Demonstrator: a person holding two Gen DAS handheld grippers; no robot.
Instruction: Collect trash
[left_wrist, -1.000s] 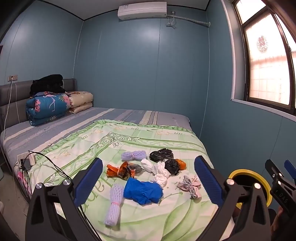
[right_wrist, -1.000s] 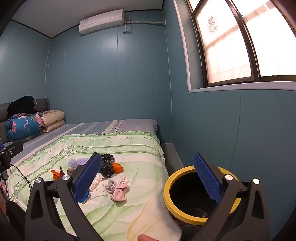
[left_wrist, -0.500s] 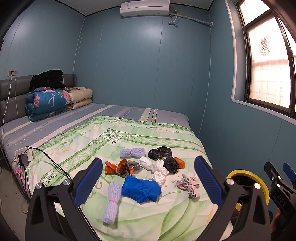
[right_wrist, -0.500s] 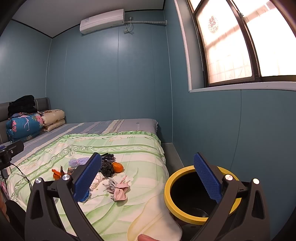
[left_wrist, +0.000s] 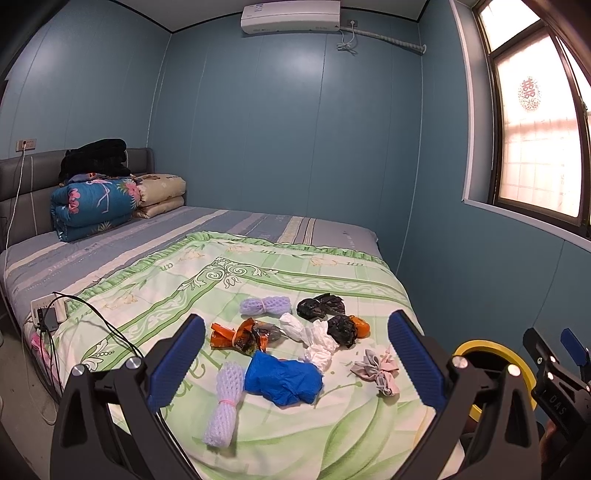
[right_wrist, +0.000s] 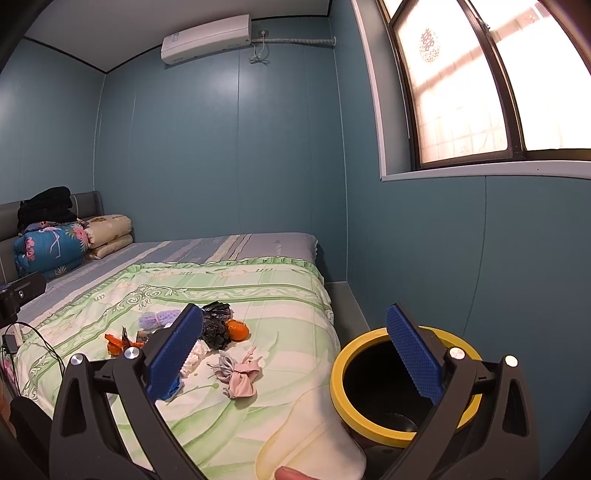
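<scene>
With the fingers of both the left gripper (left_wrist: 295, 363) and the right gripper (right_wrist: 295, 356) spread wide and empty, the scraps (left_wrist: 282, 382) lying on the bed (left_wrist: 258, 291) just ahead of the fingers are judged light, soft and crushable, best pinched at a bunched middle.

Bed (left_wrist: 258, 240) (green quilt (left_wrist: 332, 273), scattered trash (left_wrist: 291, 347))

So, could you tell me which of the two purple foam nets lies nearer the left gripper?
The upright foam net beside the blue bag; the other net lies farther back.
</scene>
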